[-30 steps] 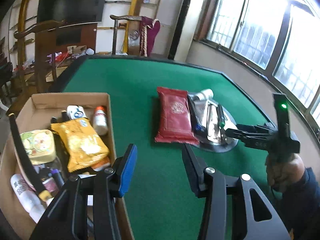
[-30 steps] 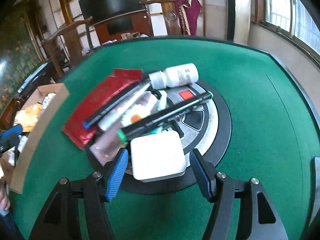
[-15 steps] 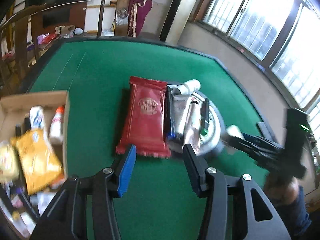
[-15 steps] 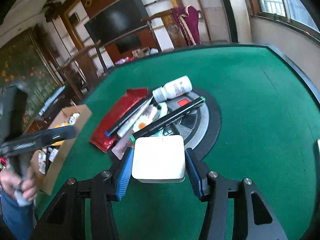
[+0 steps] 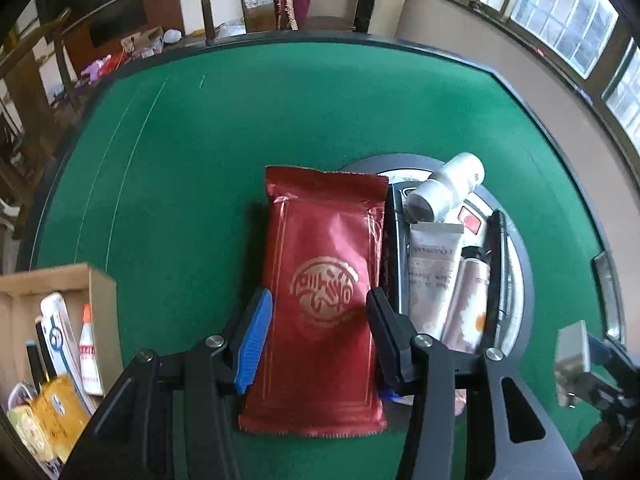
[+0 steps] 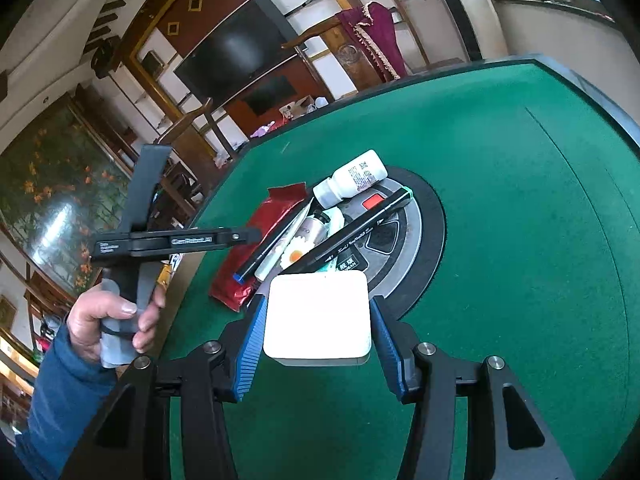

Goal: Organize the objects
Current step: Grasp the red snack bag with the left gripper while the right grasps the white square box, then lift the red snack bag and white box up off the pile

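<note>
A red foil packet (image 5: 320, 280) lies flat on the green table, its right edge against a round black-and-silver disc (image 5: 516, 248). My left gripper (image 5: 316, 320) hangs open just above the packet, one finger over each long side. My right gripper (image 6: 316, 332) is shut on a flat white square box (image 6: 316, 316), held above the felt in front of the disc. The same white box (image 5: 572, 356) shows at the right edge of the left wrist view. A white bottle (image 5: 448, 188), cream tubes (image 5: 432, 264) and black markers (image 6: 356, 236) lie piled on the disc.
A cardboard box (image 5: 100, 292) at the lower left holds a yellow snack bag, a small glue tube and other items. A person's hand (image 6: 116, 316) in a blue sleeve grips the left gripper's handle. Chairs, a dark screen and windows surround the table.
The left gripper swung from above the cardboard box to over the red packet. The right gripper closed on the white box and lifted it off the disc's front edge.
</note>
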Motion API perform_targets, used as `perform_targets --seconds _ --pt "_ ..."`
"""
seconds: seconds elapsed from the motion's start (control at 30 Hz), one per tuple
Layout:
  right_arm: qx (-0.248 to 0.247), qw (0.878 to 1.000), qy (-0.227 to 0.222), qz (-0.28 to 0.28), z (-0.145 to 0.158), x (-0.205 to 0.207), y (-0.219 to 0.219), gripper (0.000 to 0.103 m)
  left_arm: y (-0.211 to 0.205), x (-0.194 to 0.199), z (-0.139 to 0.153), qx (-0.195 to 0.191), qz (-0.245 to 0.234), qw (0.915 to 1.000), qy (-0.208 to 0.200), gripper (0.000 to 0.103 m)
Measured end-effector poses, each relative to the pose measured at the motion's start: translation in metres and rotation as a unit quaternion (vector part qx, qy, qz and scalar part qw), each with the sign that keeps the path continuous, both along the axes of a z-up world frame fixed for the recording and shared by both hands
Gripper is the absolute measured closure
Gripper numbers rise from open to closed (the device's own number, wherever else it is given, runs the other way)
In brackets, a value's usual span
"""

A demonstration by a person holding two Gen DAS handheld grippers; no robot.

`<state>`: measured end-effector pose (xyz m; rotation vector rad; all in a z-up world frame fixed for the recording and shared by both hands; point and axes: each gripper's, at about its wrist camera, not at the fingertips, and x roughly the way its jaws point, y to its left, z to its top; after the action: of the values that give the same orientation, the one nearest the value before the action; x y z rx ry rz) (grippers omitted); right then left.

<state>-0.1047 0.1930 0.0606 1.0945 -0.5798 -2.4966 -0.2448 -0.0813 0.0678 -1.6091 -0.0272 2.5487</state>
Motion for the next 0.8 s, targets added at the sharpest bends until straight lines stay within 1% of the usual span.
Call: perform_targets --seconds 0.07,0.13,0.17,0.23,0.3,0.33,0.37,0.4,0.43,0.53,0.6,0.7,0.8 --pt "-0.005 1.000 -0.002 -0.003 -0.001 0.000 0.001 0.047 0.006 -0.003 -0.001 -0.015 -0.008 0.9998 0.005 0.052" --pt "-0.005 1.000 -0.003 -0.002 -0.002 -0.001 0.001 0.047 0.010 -0.006 -0.003 -0.028 -0.009 0.9996 0.006 0.045" --pt "-0.004 1.000 -0.003 -0.003 -0.002 0.000 0.000 0.047 0.014 -0.010 -0.005 -0.031 -0.008 0.9995 0.007 0.044" --pt "-0.003 1.000 -0.004 -0.001 -0.003 -0.001 -0.001 0.047 0.015 -0.017 -0.014 -0.046 -0.008 0.9989 0.000 0.037" --pt "0.000 1.000 -0.004 -0.003 -0.003 0.000 -0.001 0.047 0.014 -0.022 -0.024 -0.037 -0.009 0.9992 -0.014 0.033" --pt "0.001 1.000 -0.004 -0.002 -0.003 0.000 -0.001 0.047 0.012 -0.021 -0.028 -0.030 -0.007 0.9995 -0.012 0.032" --pt "0.001 1.000 -0.003 -0.004 -0.003 0.000 0.000 0.047 0.011 -0.018 -0.029 -0.029 -0.005 0.9996 -0.002 0.033" --pt "0.003 1.000 -0.003 -0.006 -0.002 0.001 0.000 0.047 0.012 -0.013 -0.029 -0.030 -0.005 0.9995 0.009 0.036" --pt "0.003 1.000 -0.002 -0.005 -0.002 0.001 0.000 0.047 0.012 -0.008 -0.029 -0.030 -0.005 0.9994 0.018 0.043" --pt "0.007 1.000 0.003 -0.005 0.000 0.003 -0.002 0.047 0.011 0.011 -0.027 -0.034 0.010 0.9988 0.035 0.051" --pt "0.007 1.000 0.006 -0.001 0.001 0.004 -0.005 0.047 0.012 0.032 -0.026 -0.039 0.016 0.9978 0.053 0.055" --pt "0.016 1.000 0.010 0.003 0.002 0.006 -0.011 0.047 0.008 0.062 -0.024 -0.020 0.024 0.9973 0.067 0.056" --pt "0.027 1.000 0.013 0.009 0.002 0.009 -0.021 0.047 0.008 0.105 -0.016 -0.023 0.028 0.9935 0.108 0.056"
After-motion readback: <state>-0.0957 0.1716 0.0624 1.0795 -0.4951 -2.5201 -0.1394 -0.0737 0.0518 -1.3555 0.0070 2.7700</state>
